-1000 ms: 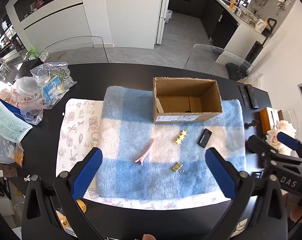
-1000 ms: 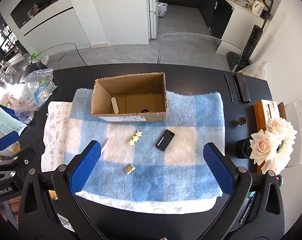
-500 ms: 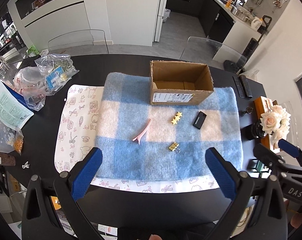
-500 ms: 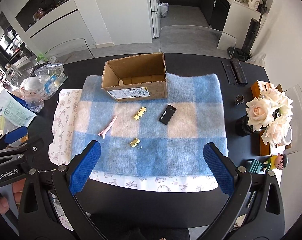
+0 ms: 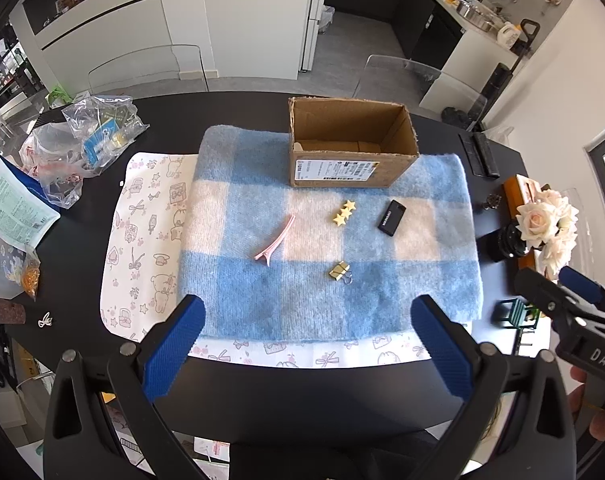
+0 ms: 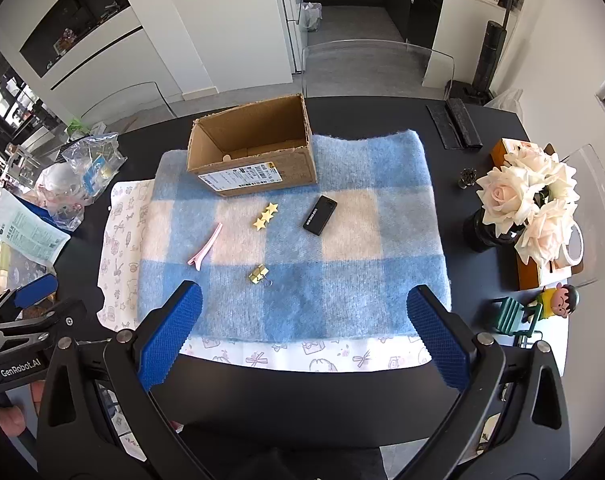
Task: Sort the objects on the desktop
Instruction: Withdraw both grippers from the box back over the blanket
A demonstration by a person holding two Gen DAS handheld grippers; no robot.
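Four loose items ahead of both tools, on the blue checked blanket (image 5: 422, 280): pink hair clip (image 5: 276, 241), star clip (image 5: 343, 213), black case (image 5: 391, 217), gold binder clip (image 5: 339, 271) (nearest). Cardboard box (image 5: 350, 148) beyond. Left tool (image 5: 307, 346) and right tool (image 6: 303, 335) spread wide, empty.

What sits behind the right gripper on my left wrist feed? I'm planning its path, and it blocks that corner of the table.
Observer: A small cartoon figure sits on a green toy bench near the table's edge.
Operator: Is that gripper carrying anything?
Observer: No. The right gripper is wide open with nothing between its fingers.
Operator: Anything else near the roses?
Observer: A white ring, possibly a tape roll, lies just beside the roses.
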